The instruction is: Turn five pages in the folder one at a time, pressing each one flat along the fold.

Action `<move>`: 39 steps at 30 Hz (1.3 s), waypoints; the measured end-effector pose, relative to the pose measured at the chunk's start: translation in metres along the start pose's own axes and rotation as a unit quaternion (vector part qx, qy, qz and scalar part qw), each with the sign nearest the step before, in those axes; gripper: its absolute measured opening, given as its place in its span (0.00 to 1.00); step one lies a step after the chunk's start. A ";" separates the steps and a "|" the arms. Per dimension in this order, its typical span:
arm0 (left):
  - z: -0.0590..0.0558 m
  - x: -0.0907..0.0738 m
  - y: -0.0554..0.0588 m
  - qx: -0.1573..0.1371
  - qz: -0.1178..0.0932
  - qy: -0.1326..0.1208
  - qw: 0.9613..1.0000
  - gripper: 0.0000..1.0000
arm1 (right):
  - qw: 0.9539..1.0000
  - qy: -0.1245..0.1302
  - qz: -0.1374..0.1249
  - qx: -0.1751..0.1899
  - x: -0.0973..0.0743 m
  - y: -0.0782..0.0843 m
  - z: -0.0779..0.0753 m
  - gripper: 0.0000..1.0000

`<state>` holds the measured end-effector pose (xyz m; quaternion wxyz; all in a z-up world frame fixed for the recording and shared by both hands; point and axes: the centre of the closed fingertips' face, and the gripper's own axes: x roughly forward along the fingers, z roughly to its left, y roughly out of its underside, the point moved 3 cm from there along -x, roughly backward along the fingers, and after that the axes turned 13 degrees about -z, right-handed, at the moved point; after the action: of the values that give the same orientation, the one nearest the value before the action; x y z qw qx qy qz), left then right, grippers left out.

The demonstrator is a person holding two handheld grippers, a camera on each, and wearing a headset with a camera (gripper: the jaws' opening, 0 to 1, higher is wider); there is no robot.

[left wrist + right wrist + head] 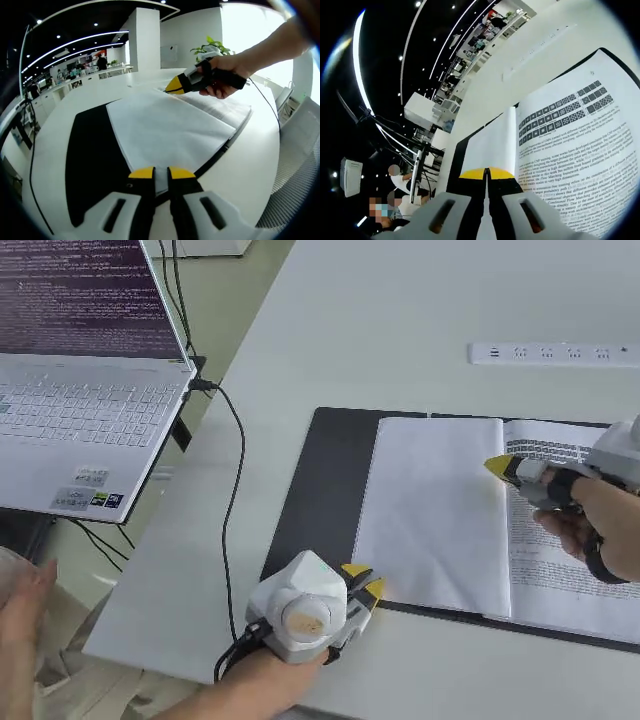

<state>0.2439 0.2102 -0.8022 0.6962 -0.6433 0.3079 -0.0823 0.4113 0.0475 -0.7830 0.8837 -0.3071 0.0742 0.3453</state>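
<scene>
A black folder point(330, 480) lies open on the white table. Its left side shows a blank white page point(435, 510) and its right side a printed page point(560, 570). My left gripper point(362, 582) is shut, its yellow tips at the blank page's near left corner; in the left gripper view the left gripper point(161, 173) sits over the edge of that page point(165, 130). My right gripper point(497, 466) is shut, tip down at the fold between the pages. In the right gripper view the right gripper point(487, 173) points along the fold beside the printed page point(570, 150).
An open laptop point(80, 390) stands at the left, with a black cable point(238, 470) running along the table's edge. A white power strip point(555, 353) lies behind the folder. A hand point(20, 600) shows at the lower left, off the table.
</scene>
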 end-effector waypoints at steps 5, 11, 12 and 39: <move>-0.001 0.000 -0.001 0.000 0.002 0.000 1.000 0.08 | 0.999 -0.001 -0.012 0.042 0.015 -0.011 -0.010 0.00; -0.001 0.000 -0.002 0.004 0.006 0.002 1.000 0.08 | 0.997 -0.001 -0.023 0.075 0.031 -0.023 -0.016 0.00; -0.001 0.000 -0.002 0.004 0.006 0.002 1.000 0.08 | 0.997 0.000 -0.024 0.078 0.032 -0.024 -0.014 0.00; 0.000 0.001 0.001 0.005 0.007 0.002 1.000 0.08 | 0.979 0.022 -0.096 0.177 0.068 -0.058 -0.026 0.00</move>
<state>0.2446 0.2099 -0.8034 0.6994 -0.6372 0.3134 -0.0808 0.5028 0.0374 -0.7982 0.9512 -0.1592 0.1237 0.2337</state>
